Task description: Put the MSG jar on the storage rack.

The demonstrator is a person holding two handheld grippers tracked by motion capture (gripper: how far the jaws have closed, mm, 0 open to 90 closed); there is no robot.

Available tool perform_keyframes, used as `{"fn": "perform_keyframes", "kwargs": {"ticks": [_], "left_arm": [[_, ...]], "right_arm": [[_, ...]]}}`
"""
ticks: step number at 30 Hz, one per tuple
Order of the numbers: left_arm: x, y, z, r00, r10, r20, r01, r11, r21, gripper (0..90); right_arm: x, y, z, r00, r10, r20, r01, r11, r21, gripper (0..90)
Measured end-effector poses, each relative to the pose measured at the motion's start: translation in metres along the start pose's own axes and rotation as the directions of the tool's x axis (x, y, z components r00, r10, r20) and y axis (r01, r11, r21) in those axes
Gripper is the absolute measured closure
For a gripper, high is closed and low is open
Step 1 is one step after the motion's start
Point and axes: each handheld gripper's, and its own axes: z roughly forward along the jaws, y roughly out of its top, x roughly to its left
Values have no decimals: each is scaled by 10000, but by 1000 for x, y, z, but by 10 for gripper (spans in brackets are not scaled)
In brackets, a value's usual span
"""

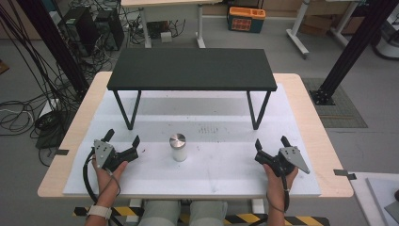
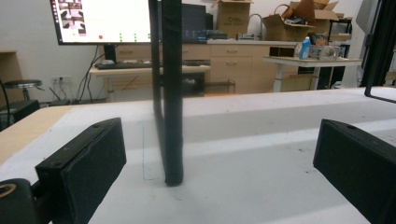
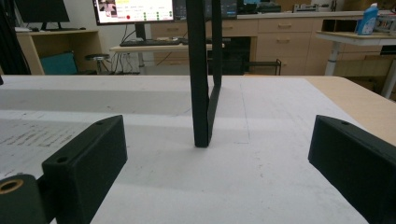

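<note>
One black shelf (image 1: 192,68) on thin legs spans the far half of the white mat (image 1: 211,179), and everything else is placed against it. In front of the shelf, about midway between its two front legs, stands a small white jar (image 1: 178,148) with a brushed metal lid, upright and alone. The left gripper (image 1: 123,141) rests on the mat in front of the shelf's left front leg (image 2: 171,140), jaws wide apart and empty; the right gripper (image 1: 272,141) sits in front of the shelf's right front leg (image 3: 200,93), jaws likewise spread with nothing between them. Both are well apart from the jar. My guess is the jar is tall and narrow enough that a sideways nudge from one jaw would tip it, and a high lift could strike the shelf's edge
</note>
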Motion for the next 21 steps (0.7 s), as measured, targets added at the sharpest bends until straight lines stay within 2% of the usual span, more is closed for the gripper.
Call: {"fn": "perform_keyframes", "kwargs": {"ticks": [21], "left_arm": [[2, 0, 0, 9999, -90, 78, 90, 10000, 16, 21]], "right_arm": [[1, 1, 0, 9999, -128, 18, 128, 9999, 60, 41]]}}
